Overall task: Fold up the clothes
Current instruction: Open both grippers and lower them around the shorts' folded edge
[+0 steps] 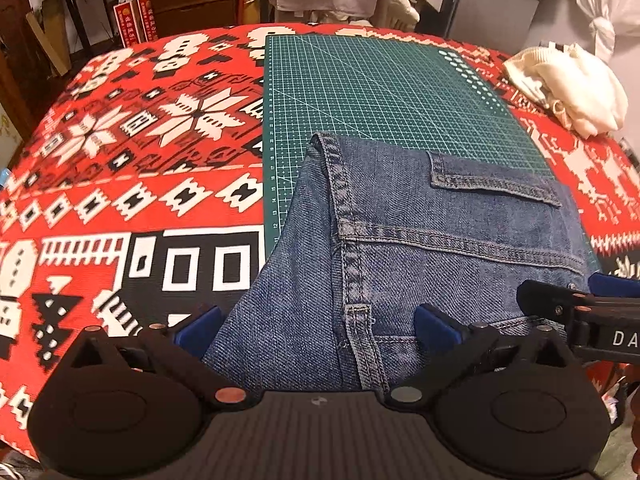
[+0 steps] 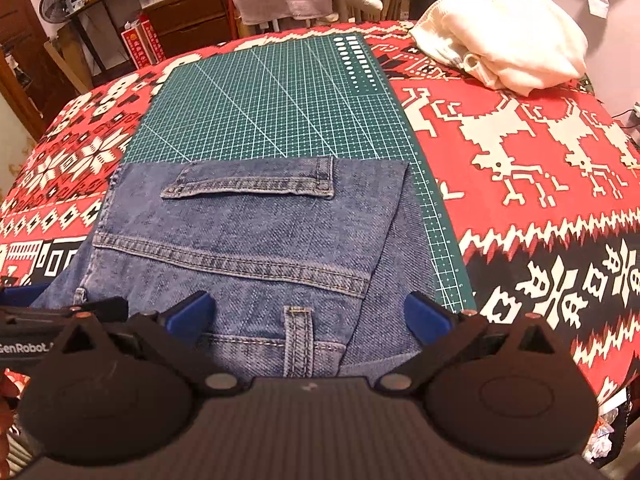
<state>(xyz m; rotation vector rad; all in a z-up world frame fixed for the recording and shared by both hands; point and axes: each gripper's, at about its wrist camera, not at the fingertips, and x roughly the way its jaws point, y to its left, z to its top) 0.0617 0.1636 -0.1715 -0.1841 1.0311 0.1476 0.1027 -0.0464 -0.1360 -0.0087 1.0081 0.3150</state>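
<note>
Both claws (image 1: 318, 326) (image 2: 308, 314) hover spread-fingered over folded jeans (image 2: 248, 240).

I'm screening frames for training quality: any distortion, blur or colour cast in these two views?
Left wrist view: fisheye bends the green cutting mat grid, dark vignette in the corners, jeans stitching sharp. Right wrist view: same barrel curve, warm reddish cast, white garment slightly soft, no harsh glare.

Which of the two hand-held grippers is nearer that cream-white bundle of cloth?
Right. The right hand-held gripper sits over the blue denim jeans on the side toward the cream-white cloth bundle; the left hand-held gripper sits farther over, beyond it.
</note>
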